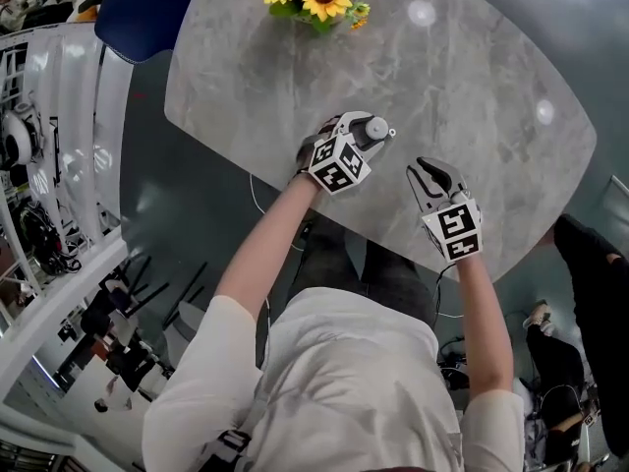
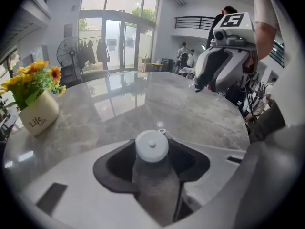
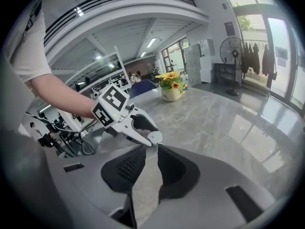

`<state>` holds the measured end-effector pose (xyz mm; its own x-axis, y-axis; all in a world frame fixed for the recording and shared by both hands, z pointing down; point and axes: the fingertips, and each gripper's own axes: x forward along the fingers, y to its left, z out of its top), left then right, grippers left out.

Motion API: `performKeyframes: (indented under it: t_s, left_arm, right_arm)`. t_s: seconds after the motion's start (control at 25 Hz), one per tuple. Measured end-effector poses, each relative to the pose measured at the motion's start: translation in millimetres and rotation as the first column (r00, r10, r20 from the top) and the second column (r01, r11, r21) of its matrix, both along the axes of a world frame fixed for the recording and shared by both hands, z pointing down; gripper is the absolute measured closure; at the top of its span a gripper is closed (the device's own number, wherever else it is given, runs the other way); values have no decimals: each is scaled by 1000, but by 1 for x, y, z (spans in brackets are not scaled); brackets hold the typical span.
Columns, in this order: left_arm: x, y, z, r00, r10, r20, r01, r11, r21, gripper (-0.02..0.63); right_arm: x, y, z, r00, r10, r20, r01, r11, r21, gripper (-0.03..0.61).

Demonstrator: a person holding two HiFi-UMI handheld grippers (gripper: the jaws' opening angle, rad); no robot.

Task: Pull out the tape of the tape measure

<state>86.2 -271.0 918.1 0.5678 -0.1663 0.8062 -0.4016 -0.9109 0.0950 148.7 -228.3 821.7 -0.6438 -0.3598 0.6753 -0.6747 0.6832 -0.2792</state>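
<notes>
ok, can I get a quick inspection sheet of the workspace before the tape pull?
Surface: grey marbled table, glossy.
Job's things: round white tape measure between the left gripper's jaws; no tape drawn out.
Clutter: sunflower pot at the table's far edge.
Grippers: left gripper closed on the tape measure; right gripper jaws slightly apart, empty, close beside it.
Cables: thin white cable loops below the table's near edge.
Surroundings: blue chair, equipment racks, standing fan, people in the background.
</notes>
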Motion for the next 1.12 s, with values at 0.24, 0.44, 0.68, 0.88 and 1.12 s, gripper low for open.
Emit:
performKeyframes:
  t_s: [0.24, 0.44, 0.68, 0.88, 1.12]
  left_arm:
    - [-1, 6, -48, 1000, -1, -31, 1, 1000, 8, 397]
    - [-1, 9, -117, 997, 42, -65, -37, 996, 78, 397]
    - [-11, 19, -197, 996, 46, -74, -36, 991, 130, 397]
    - [-21, 33, -253, 997, 45, -63, -34, 985, 171, 397]
    - [-32, 38, -301, 996, 8, -91, 12, 978, 209, 397]
  right_arm:
    - [-13, -6, -26, 998, -60, -31, 62, 996, 70, 479]
    - [-28, -4, -64, 984, -135, -113, 153, 975, 163, 479]
    - [-43, 3, -120, 950, -166, -265, 249, 914, 320, 479]
    - [-58, 11, -165, 929, -155, -336, 295, 859, 419, 479]
    - [-77, 17, -201, 898, -108, -427, 338, 792, 508, 479]
